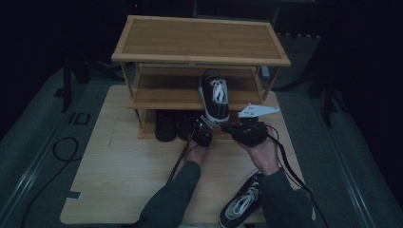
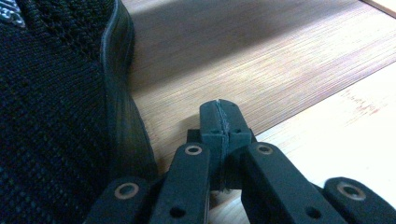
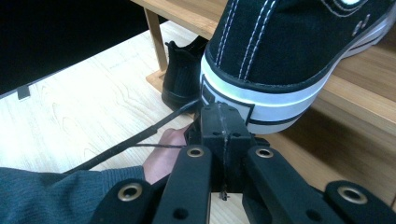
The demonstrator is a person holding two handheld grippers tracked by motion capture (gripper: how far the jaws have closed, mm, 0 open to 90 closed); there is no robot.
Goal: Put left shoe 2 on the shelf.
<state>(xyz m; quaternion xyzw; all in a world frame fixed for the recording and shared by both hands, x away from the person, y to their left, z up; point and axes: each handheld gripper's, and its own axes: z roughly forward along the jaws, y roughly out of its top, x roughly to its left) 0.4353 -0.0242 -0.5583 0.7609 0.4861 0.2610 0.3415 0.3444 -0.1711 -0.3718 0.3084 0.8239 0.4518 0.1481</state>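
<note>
**Both grippers clenched empty at the heel of a sneaker on the middle shelf**

A three-tier bamboo shoe rack (image 1: 199, 38) stands at the far side of the pale wooden bench (image 1: 119, 175). A black canvas sneaker with white laces and white rubber sole (image 1: 215, 97) lies on the rack's middle shelf, toe pointing away from the person, its heel overhanging the shelf's front edge.

The left gripper (image 1: 203, 129) sits just below and left of that heel. Its jaws are pressed together with nothing between them. In the left gripper view they point across the bottom shelf board, just beside a black knit shoe with a black sole (image 2: 56, 116) that stands there; whether they touch it cannot be told.

The right gripper (image 1: 233, 127) is just right of the heel, its grey three-cornered plate above it. Its jaws are likewise clenched on nothing. In the right gripper view the tips stand directly at the sneaker's white heel band (image 3: 243, 100); contact cannot be confirmed.

A second black canvas sneaker with white laces (image 1: 242, 202) lies on the bench at the near edge, beside the person's right forearm.
</note>
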